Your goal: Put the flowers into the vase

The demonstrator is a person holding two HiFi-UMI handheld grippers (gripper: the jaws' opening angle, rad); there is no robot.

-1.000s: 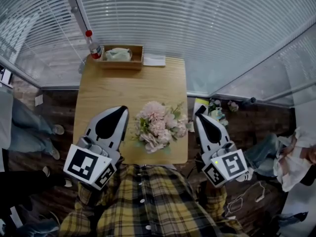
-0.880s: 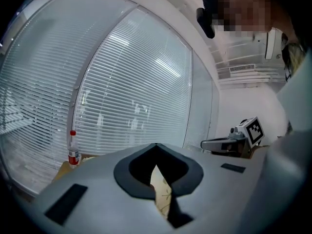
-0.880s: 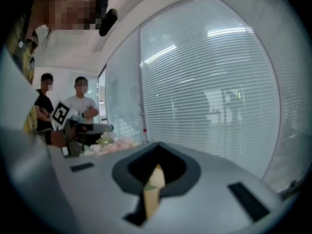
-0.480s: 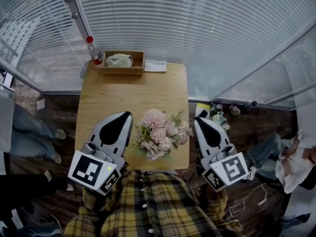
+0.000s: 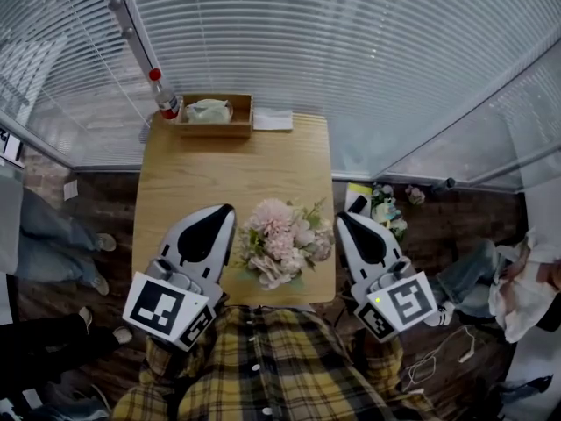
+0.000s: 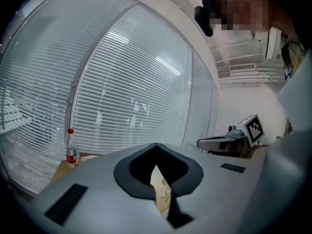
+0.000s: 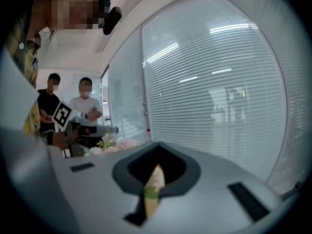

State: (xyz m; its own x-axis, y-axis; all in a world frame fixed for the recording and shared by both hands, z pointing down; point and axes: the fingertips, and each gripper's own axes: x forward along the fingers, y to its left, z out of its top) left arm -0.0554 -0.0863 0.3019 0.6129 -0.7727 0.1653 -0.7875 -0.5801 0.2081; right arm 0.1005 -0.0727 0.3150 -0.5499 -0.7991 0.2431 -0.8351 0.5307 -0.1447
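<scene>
Head view: flowers (image 5: 282,244), a pink bunch w/ green leaves, sit at the lower centre of the frame on the table (image 5: 228,165), close to its near edge. The blooms face up at the camera and hide whatever is under them, so no vase shows in any view.

L gripper (image 5: 224,210) is just left of the bunch, fingers together w/ nothing between them. R gripper (image 5: 344,220) is just right of it, past the table's right edge; fingers also together and empty, only background shows through the slit. Neither touches the blooms.

More loose flowers (image 5: 386,207) lie on the floor, right of centre. Bottle (image 5: 164,95) and wooden tray (image 5: 210,117) are at the far end, upper left.

Judgement: this fits a bunch already standing in a vase hidden below the blooms, or one resting on the table w/ the vase out of sight; can't tell which.

Handling, either way: the heads look soft and crush easily, so contact belongs on the stems. The bunch looks top-heavy and sits near the edge; a sideways nudge from either gripper could tip it off.
</scene>
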